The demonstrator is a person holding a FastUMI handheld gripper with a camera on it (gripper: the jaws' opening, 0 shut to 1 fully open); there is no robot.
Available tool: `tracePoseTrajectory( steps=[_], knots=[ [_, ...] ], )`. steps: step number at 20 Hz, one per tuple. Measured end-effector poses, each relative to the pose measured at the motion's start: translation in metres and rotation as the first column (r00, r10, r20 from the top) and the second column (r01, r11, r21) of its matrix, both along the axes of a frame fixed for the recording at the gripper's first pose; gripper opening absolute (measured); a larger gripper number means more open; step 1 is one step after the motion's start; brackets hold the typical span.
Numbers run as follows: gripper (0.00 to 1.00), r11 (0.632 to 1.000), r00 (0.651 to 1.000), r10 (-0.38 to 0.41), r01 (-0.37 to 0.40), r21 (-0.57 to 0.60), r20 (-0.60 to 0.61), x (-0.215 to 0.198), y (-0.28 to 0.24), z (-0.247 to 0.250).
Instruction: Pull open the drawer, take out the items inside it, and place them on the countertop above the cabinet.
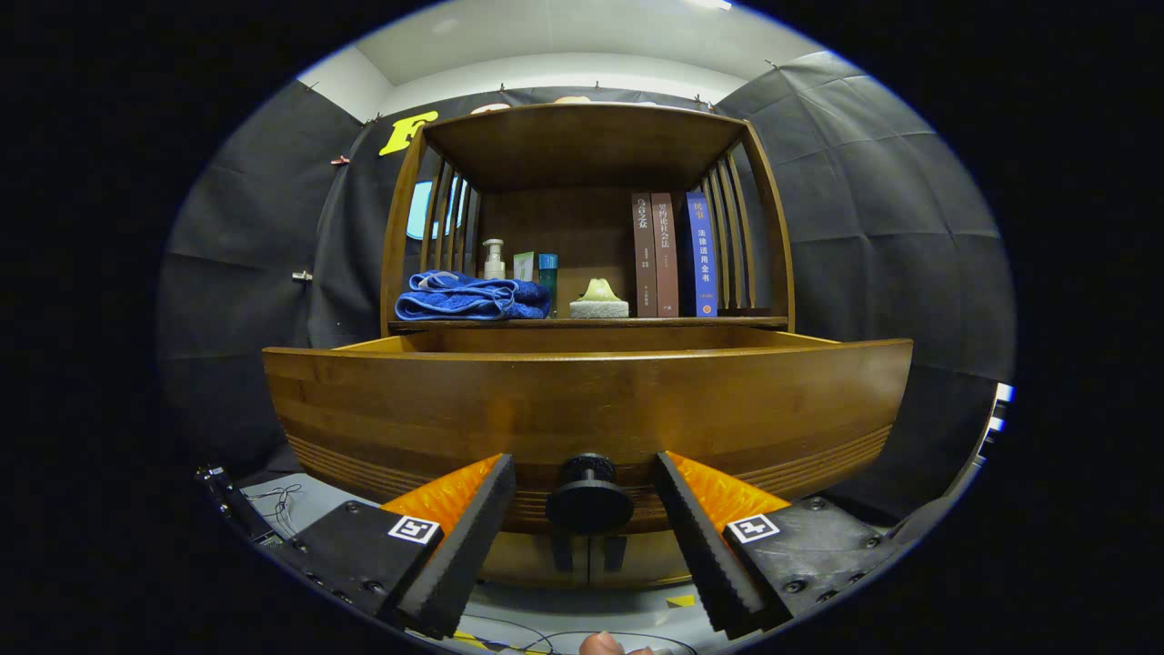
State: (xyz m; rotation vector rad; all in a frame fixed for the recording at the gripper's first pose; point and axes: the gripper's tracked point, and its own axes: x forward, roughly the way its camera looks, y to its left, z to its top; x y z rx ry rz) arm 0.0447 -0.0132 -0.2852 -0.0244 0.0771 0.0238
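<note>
One wooden cabinet (587,136) stands against the booth's dark cloth wall, with slatted sides, an open shelf space, and the countertop (727,321) forming the floor of that space. Below it the drawer (582,409) is pulled out toward the camera, its broad curved front of warm brown wood spanning the scene just ahead of the fingers; grooved bands run along the lower part of the front, and the inside of the drawer cannot be seen from this low angle.

On the countertop, from largest to smallest, sit a folded blue towel (468,297) at the left, three upright books (673,255) at the right, a pale green object on a white sponge-like base (599,300) in the middle, a small green and blue box (536,269), and a white pump bottle (494,260) behind the towel.

The round dark knob (589,498) on the drawer front lies between the two fingers of the gripper (587,518), clear of both, with a gap on either side. The tongs are released: the fingers are spread wide apart and touch nothing. A fingertip of a person (602,645) shows below the knob, near the cables (282,498) lying on the floor.
</note>
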Motion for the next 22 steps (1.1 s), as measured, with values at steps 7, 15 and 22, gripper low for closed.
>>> tracePoseTrajectory(
  steps=[7,15,22],
  knots=[
    [0.99,1.0,1.0,0.0,0.0,0.004,-0.021,0.029,0.001,0.002],
    [0.99,1.0,1.0,0.002,-0.002,-0.006,-0.015,0.081,0.002,0.006],
    [0.99,1.0,1.0,-0.001,0.001,-0.009,-0.012,0.122,0.004,0.003]
  ],
)
